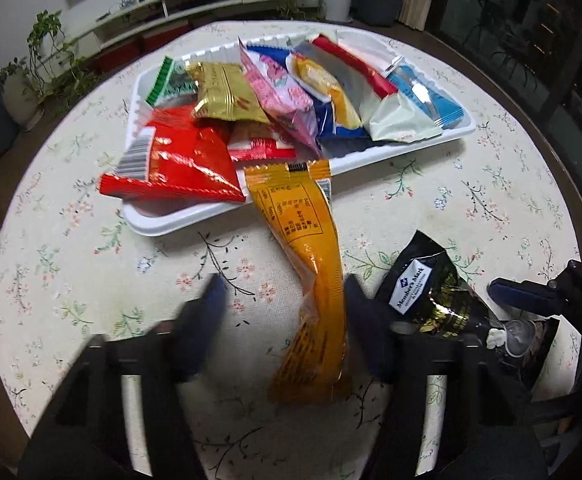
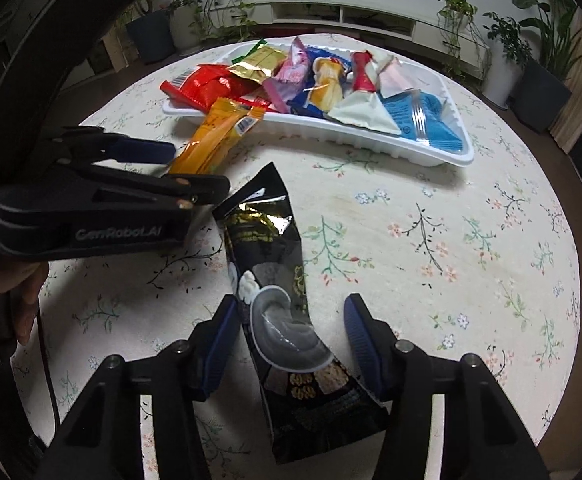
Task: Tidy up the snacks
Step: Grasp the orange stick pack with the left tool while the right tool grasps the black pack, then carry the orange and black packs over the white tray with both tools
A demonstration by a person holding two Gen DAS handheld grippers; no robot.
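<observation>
**Two packets lying between spread fingers, tray beyond**

The left gripper point(image 1: 283, 292) is hovering low over the floral counter point(image 1: 471, 200) with its fingers point(image 1: 215, 296) spread wide. The orange packet point(image 1: 311, 264) is lying lengthwise between them, closer to the right-hand finger, its far end resting against the near rim of the white tray point(image 1: 163, 224). Whether that finger is touching the wrapper cannot be told.

The right gripper point(image 2: 291, 316) is likewise standing open, its fingers point(image 2: 361, 336) straddling the black packet point(image 2: 279, 280), which is lying flat on the counter and pointing away from them.

Ahead of both pairs of fingers, the tray is holding a heap of wrapped snacks, among them a red packet point(image 1: 187, 164), a gold packet point(image 1: 227, 92), a pink packet point(image 1: 279, 96) and a blue packet point(image 1: 427, 92).
</observation>
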